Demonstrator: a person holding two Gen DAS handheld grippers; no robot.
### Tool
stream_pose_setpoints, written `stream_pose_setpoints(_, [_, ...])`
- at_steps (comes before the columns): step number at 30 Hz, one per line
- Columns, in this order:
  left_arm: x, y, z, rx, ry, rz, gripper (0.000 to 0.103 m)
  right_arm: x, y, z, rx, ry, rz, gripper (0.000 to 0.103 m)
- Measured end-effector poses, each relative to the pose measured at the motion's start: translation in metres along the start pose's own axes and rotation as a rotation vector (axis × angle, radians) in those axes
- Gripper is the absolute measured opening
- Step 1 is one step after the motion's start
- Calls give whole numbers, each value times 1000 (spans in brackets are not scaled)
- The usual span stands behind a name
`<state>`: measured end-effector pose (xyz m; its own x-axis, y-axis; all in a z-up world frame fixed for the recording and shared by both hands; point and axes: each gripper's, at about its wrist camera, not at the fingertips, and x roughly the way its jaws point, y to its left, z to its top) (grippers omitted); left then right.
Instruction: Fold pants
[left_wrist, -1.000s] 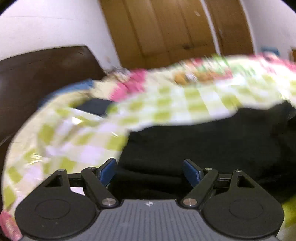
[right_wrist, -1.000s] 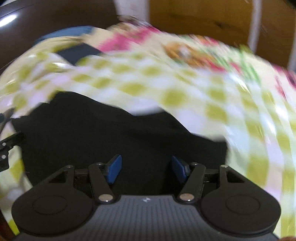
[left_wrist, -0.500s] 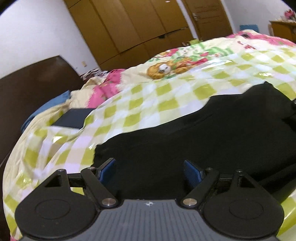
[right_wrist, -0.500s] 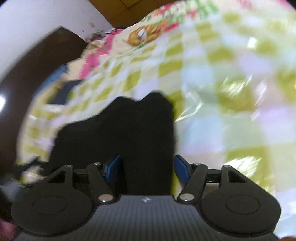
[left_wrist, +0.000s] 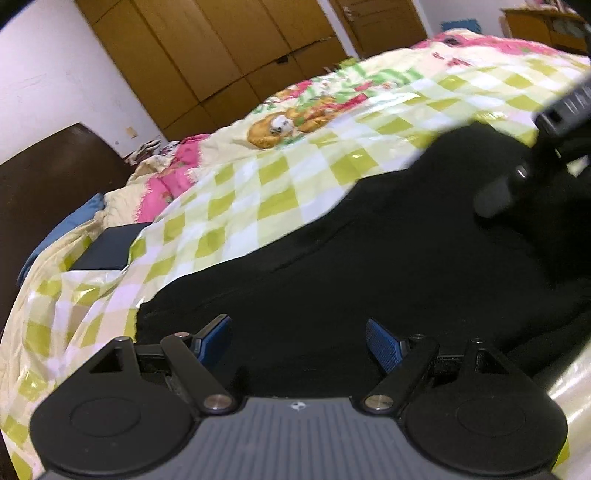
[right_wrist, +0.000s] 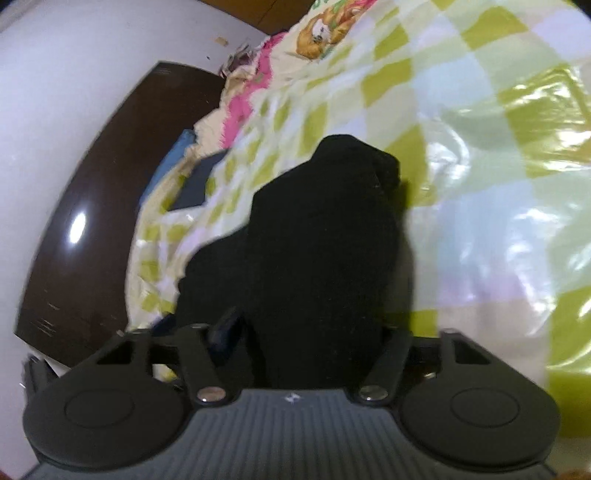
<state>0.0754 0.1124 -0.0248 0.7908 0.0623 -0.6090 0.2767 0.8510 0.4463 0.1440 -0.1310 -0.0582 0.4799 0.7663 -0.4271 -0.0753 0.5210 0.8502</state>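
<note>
Left wrist view: left hand-held gripper (left_wrist: 299, 338) spread wide, holding nothing, over the black pants (left_wrist: 369, 266) lying on the checked bed cover (left_wrist: 236, 206); right unit blurred at 2 o'clock. Right wrist view: right hand-held gripper (right_wrist: 310, 328) with cloth bunched between its fingers; grip cannot be told.

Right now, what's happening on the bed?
A person with a handheld gripper in each hand is folding black pants on a bed with a green-checked cover. The left gripper is open over the near edge of the pants, holding nothing. The right gripper sits at the far end of the garment, with black fabric filling the space between its fingers; whether it is clamped cannot be told. The pants lie mostly spread out, not yet in a neat fold.
</note>
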Motion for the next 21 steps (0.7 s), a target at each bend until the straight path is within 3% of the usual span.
stream_pose_setpoints(1, [2, -3, 0, 11, 9, -2, 93, -1, -4, 0, 51, 0, 34, 26])
stream_pose_setpoints(4, [7, -17, 3, 40, 38, -11, 85, -8, -20, -2, 167, 8, 98, 20])
stream_pose_setpoints(8, [1, -52, 15, 115, 42, -55, 66, -32, -36, -3, 226, -8, 166, 19])
stream_pose_setpoints(10, [-5, -73, 24, 155, 22, -79, 65, -56, -40, 0, 226, -36, 171, 19])
stream_pose_setpoints(14, [-22, -120, 51, 165, -37, -194, 65, -125, -57, 2, 227, -138, 118, 18])
stream_pose_setpoints(17, [-36, -154, 69, 183, -97, -282, 71, -186, -75, -2, 225, -217, 12, 18])
stream_pose_setpoints(19, [-42, -168, 83, 186, -139, -292, 71, -221, -88, -10, 264, -267, -25, 18])
stream_pose_setpoints(21, [-42, -175, 98, 168, -171, -252, 72, -244, -93, -19, 279, -303, -55, 18])
